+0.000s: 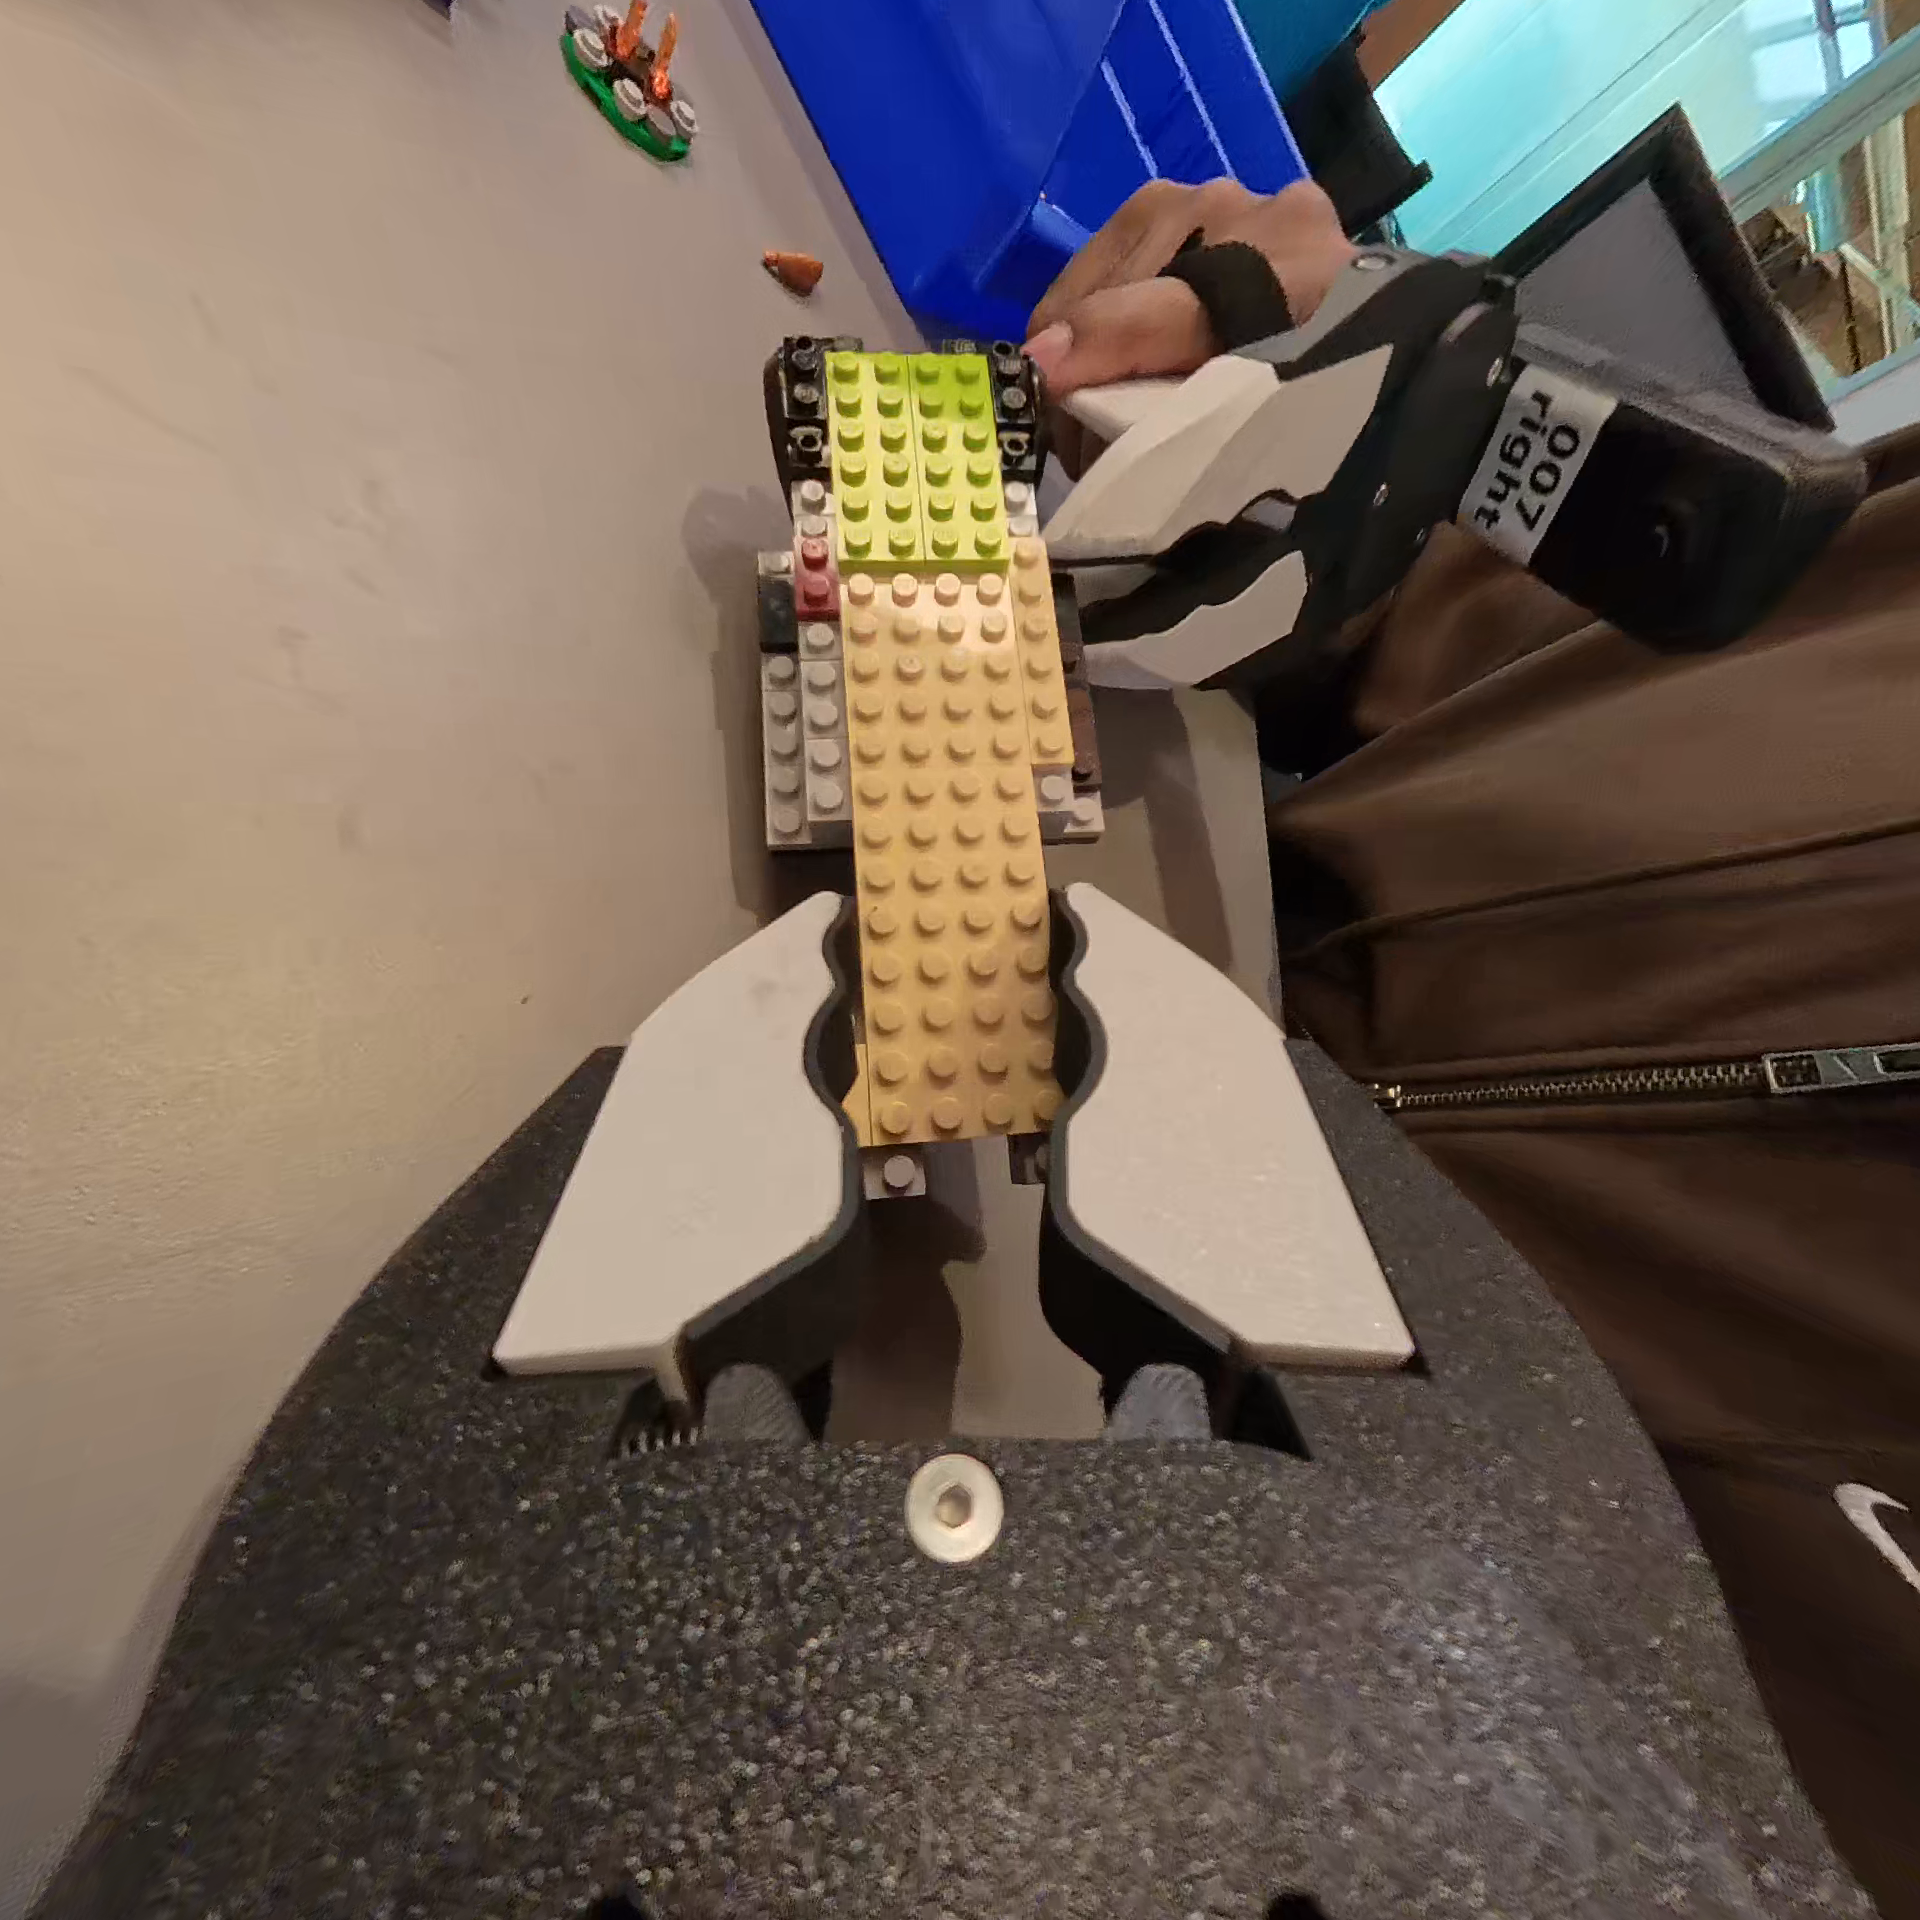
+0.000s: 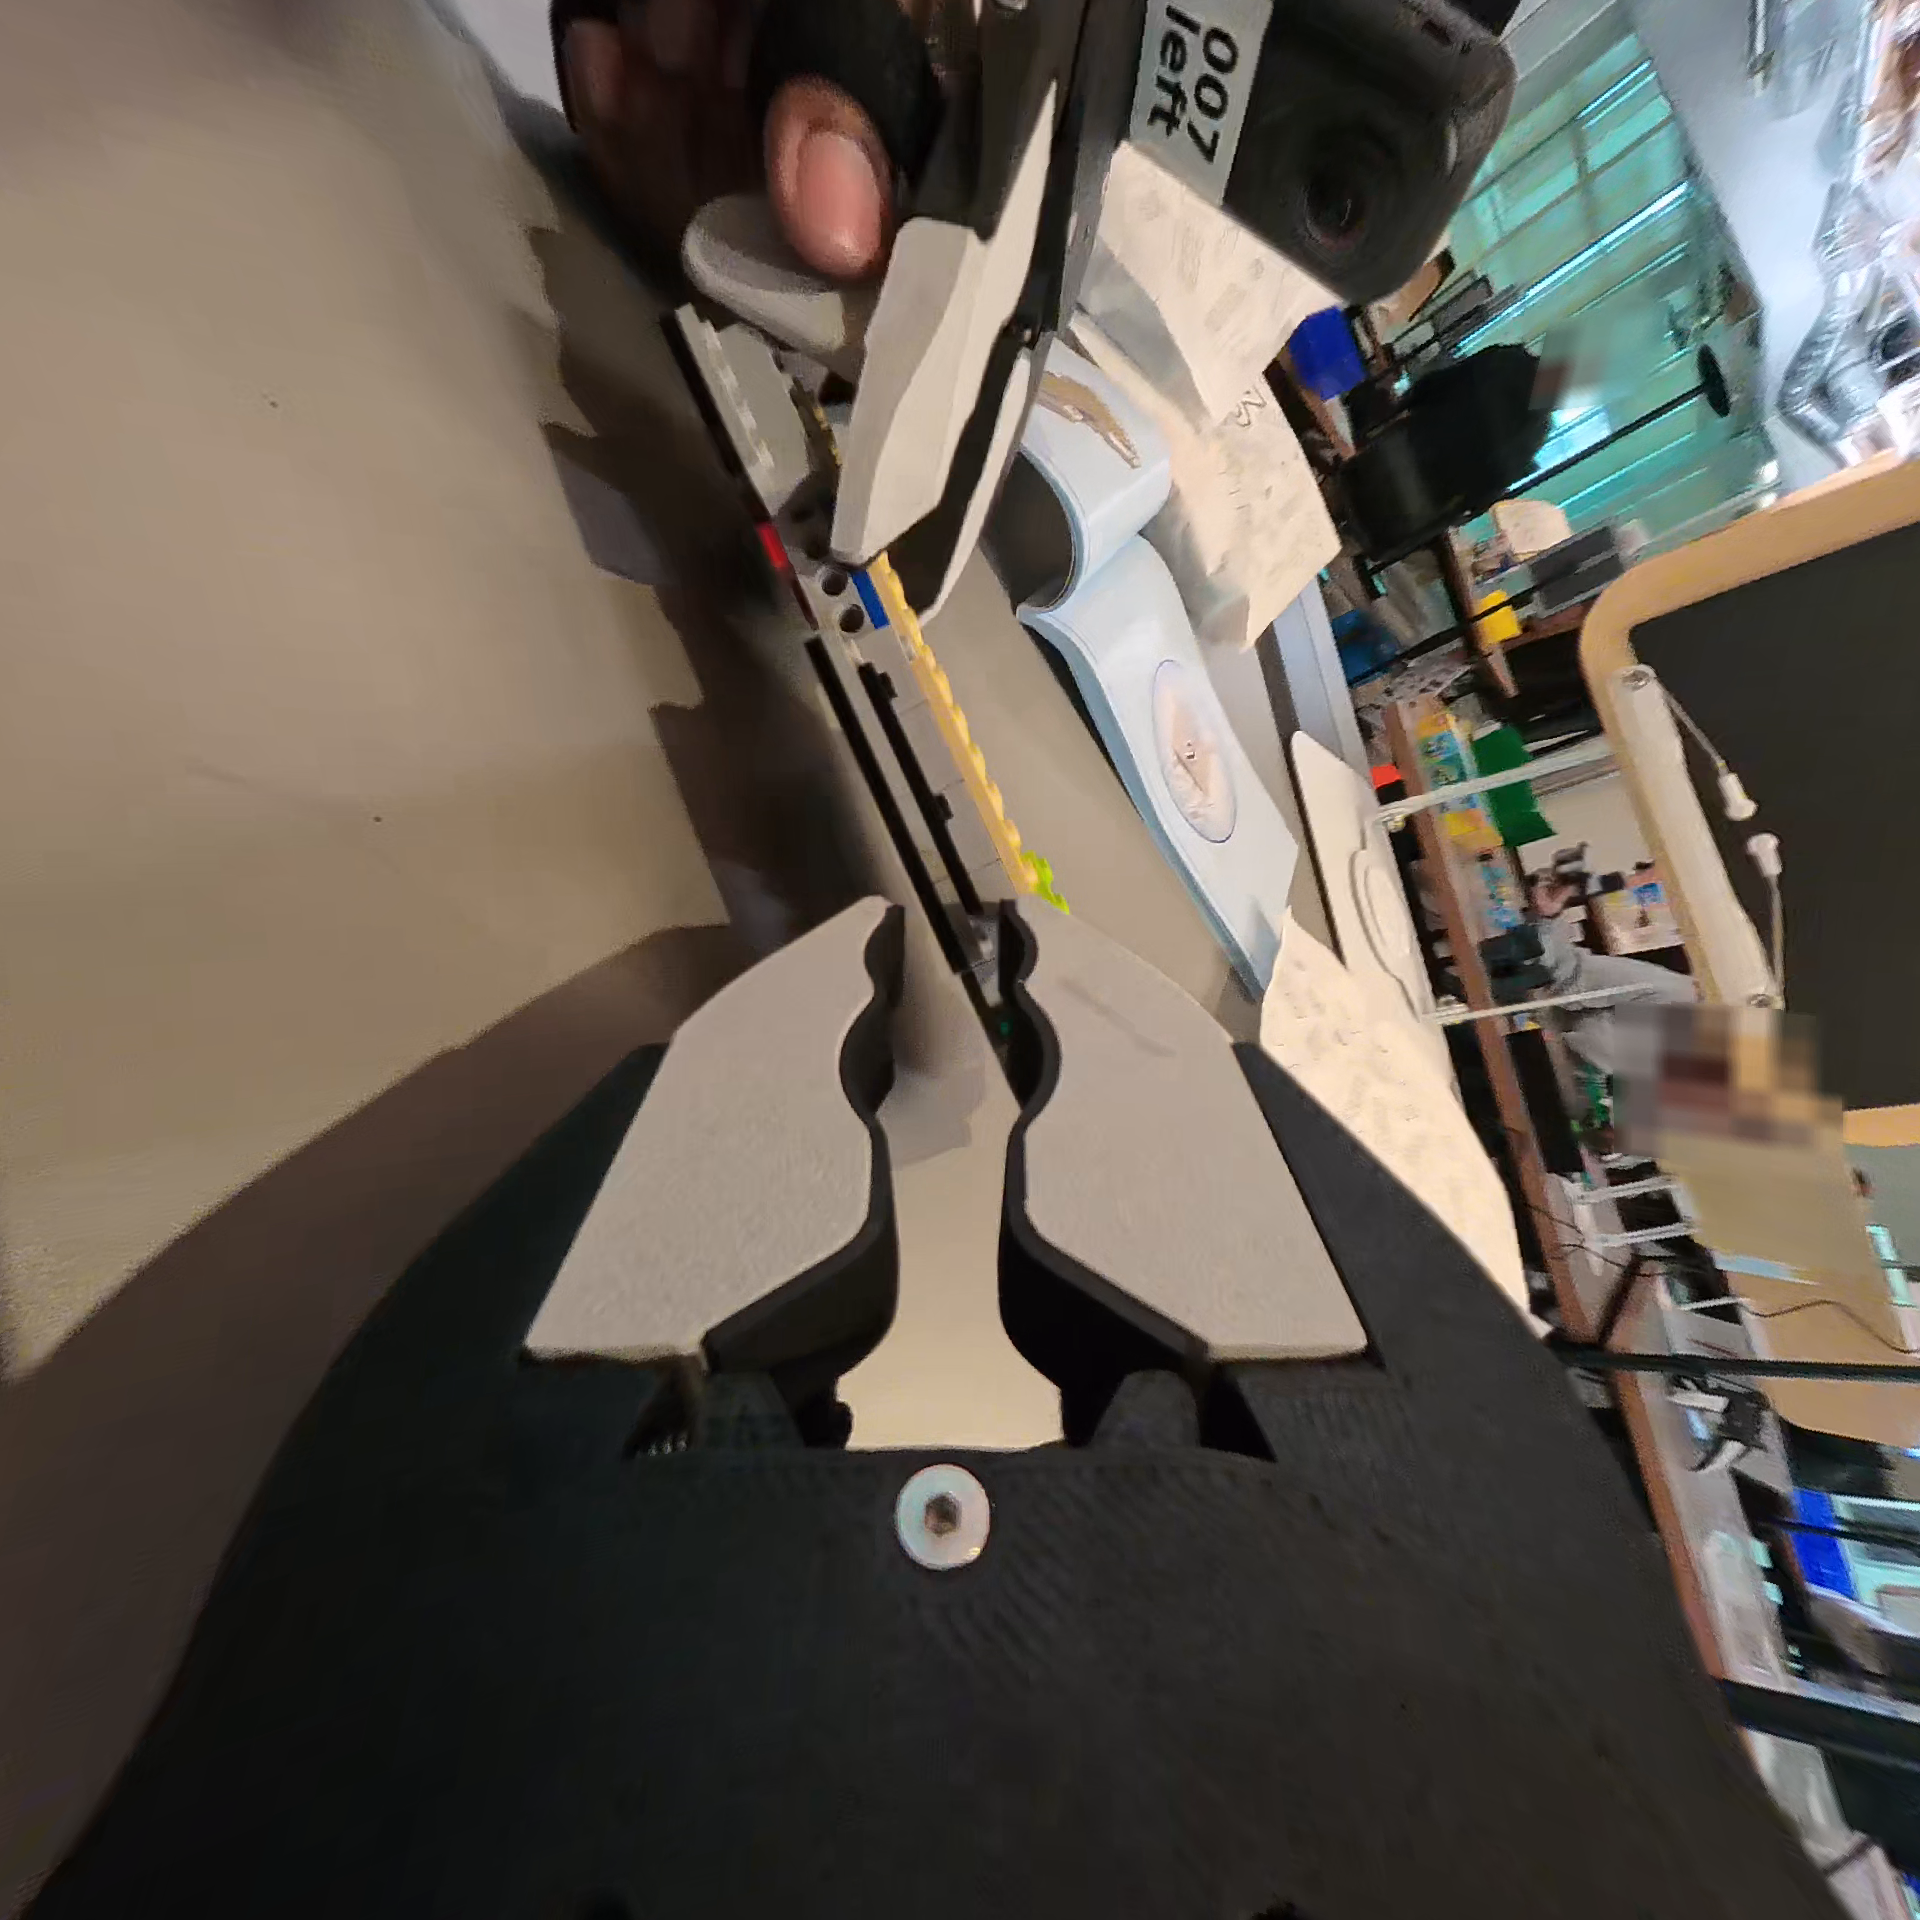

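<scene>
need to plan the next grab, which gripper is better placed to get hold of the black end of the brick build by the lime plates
Right. The right gripper already sits at the black end beside the lime plates, jaws around its edge. The left gripper is clamped on the tan plate at the opposite end, steadying the build.

A pale beige tabletop (image 1: 312, 727) fills the near ground, lit softly and evenly. Behind it sits a blue bin (image 1: 987, 135). Beyond, open booklets (image 2: 1164, 665) lie on the table; farther off, cluttered wooden shelves (image 2: 1475, 831) stand before teal-tinted windows (image 2: 1621, 208). A light-wood-edged black panel (image 2: 1787, 790) stands nearby.
</scene>
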`<state>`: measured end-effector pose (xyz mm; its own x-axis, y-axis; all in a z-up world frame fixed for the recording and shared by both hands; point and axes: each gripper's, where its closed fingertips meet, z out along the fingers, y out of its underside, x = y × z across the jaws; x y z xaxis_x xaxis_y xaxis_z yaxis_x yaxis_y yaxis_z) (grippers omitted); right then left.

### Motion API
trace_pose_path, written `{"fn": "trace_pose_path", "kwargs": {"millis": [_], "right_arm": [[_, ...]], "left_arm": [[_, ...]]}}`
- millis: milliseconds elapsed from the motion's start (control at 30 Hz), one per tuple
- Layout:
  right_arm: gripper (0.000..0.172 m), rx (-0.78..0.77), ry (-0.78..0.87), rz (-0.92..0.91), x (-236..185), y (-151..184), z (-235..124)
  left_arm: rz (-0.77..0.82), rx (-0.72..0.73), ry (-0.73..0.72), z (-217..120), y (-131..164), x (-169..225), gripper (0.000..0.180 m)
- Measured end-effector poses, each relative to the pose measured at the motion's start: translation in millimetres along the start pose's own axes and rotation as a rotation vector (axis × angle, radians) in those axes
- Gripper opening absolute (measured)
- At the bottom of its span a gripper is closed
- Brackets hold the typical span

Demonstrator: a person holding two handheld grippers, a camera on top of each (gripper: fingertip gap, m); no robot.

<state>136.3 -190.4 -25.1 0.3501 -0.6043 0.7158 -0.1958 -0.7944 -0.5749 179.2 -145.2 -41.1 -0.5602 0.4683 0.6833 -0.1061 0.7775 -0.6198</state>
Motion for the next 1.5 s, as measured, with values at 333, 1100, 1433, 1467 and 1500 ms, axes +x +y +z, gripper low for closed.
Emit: {"fn": "trace_pose_path", "kwargs": {"millis": [333,1100,1433,1467,1500], "right_arm": [[0.01,-0.014,-0.045,0.118,2,5,2],[0.01,0.019,-0.433,0.726,8,-1,-12],[0.012,0.032,-0.239,0.632,27,-1,-3],[0.015,0.045,-0.199,0.594,30,-5,-3],[0.017,0.054,-0.161,0.56,32,-9,-1]], "left_arm": [[0.1,-0.004,-0.026,2,-4,3,0.041],[0.656,-0.076,-0.188,1,-2,6,0.027],[0.236,0.02,-0.08,-2,-12,2,0.023],[0.202,0.031,-0.073,-2,-12,1,0.023],[0.181,0.038,-0.07,-1,-13,1,0.023]]}}
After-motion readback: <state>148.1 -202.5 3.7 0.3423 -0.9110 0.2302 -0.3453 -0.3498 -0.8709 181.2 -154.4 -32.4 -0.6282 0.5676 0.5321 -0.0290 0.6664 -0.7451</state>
